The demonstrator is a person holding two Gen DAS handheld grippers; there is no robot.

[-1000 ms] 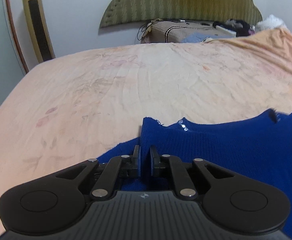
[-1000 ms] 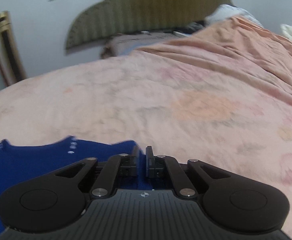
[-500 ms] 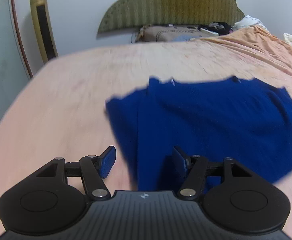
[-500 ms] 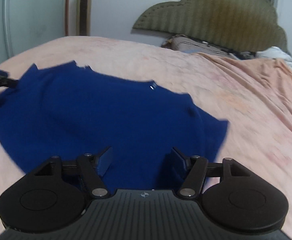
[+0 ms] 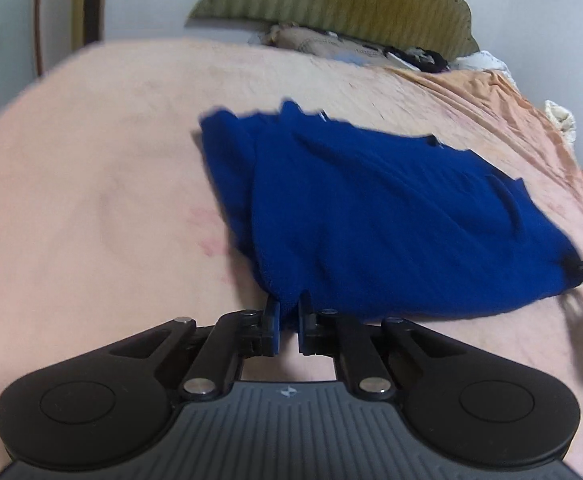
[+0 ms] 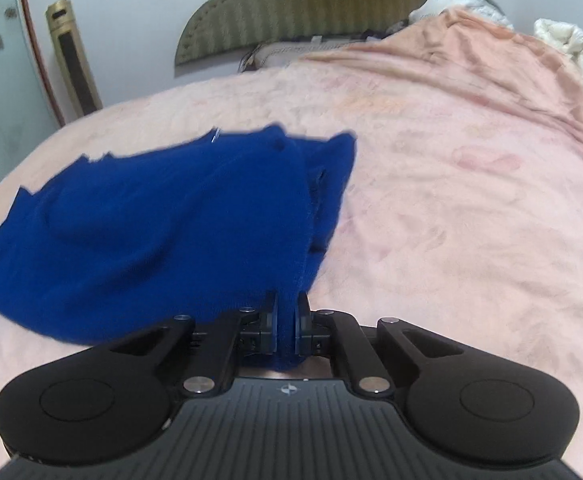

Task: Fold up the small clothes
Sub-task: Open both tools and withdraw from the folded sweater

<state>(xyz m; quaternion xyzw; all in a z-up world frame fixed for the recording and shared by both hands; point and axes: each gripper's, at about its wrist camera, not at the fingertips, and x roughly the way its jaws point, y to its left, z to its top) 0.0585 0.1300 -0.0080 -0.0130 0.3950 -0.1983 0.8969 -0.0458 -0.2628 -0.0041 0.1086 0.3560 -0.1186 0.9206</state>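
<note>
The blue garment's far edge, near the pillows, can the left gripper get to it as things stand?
Probably not right away: the left gripper is shut on the blue garment at its near corner, so it must release first.

both wrist views look low and close across the bed (image 5: 91,200) toward the headboard (image 6: 331,4), sharing the blue garment (image 5: 391,208).

Bare bed (image 6: 471,208) sheet lies open left and right of the blue garment (image 5: 391,220). Pillows (image 5: 331,42) and a headboard (image 6: 323,4) close off the far end.

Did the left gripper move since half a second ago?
Yes. The left gripper, open then, is shut on the blue knitted garment's near corner, and the green padded headboard has shifted rightward in its view.
</note>
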